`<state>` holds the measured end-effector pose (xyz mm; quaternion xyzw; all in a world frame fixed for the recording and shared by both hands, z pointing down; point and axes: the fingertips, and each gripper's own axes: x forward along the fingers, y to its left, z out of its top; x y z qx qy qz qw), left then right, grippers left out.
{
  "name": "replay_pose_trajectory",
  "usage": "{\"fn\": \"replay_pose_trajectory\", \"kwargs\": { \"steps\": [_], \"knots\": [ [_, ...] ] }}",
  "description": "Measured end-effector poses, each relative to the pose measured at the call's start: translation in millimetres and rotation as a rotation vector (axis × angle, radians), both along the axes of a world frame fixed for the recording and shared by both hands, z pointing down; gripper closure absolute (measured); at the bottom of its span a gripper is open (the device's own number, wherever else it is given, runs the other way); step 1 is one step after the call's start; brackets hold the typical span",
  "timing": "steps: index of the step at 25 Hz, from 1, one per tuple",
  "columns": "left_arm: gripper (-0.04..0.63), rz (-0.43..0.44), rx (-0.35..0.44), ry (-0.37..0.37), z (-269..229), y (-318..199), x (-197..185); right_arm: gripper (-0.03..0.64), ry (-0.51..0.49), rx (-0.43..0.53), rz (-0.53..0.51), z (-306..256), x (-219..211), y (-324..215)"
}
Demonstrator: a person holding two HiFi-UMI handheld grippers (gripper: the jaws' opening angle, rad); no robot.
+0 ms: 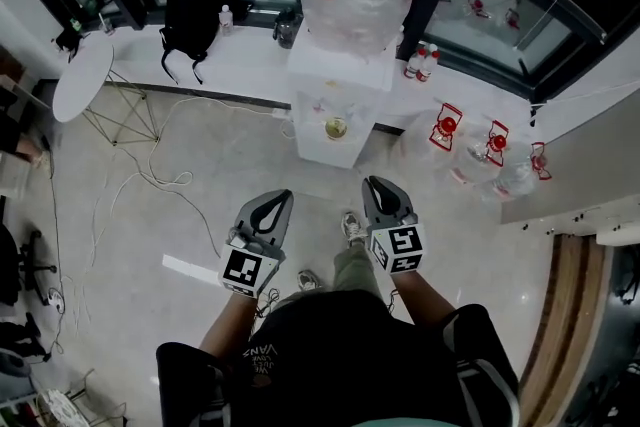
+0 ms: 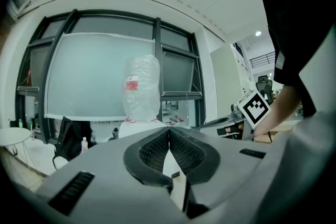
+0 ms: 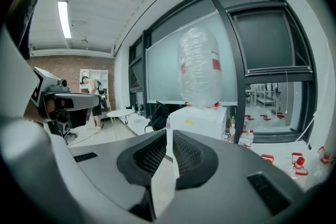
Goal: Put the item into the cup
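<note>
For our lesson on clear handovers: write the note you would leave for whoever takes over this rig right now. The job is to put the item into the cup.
Left gripper: shut, empty, pointing towards the white box-shaped water dispenser.
Right gripper: jaws almost together with a thin slit between them, nothing held.
Things: neither gripper holds an item. A small round yellowish thing sits in the dispenser's front recess, too small to tell whether it is the cup.
Done: nothing that shows.
Left: find the item, pick it up, put it into the cup.
</note>
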<state>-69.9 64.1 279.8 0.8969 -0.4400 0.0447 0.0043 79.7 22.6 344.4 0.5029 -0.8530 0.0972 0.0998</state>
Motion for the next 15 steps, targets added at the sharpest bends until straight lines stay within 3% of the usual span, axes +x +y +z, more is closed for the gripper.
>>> {"fn": "replay_pose_trajectory", "kwargs": {
  "steps": [15],
  "knots": [
    [0.575, -0.056, -0.016, 0.043, -19.7, 77.2, -26.4, 0.557, -0.043, -0.003, -0.055, -36.1, -10.6, 73.8]
  ]
}}
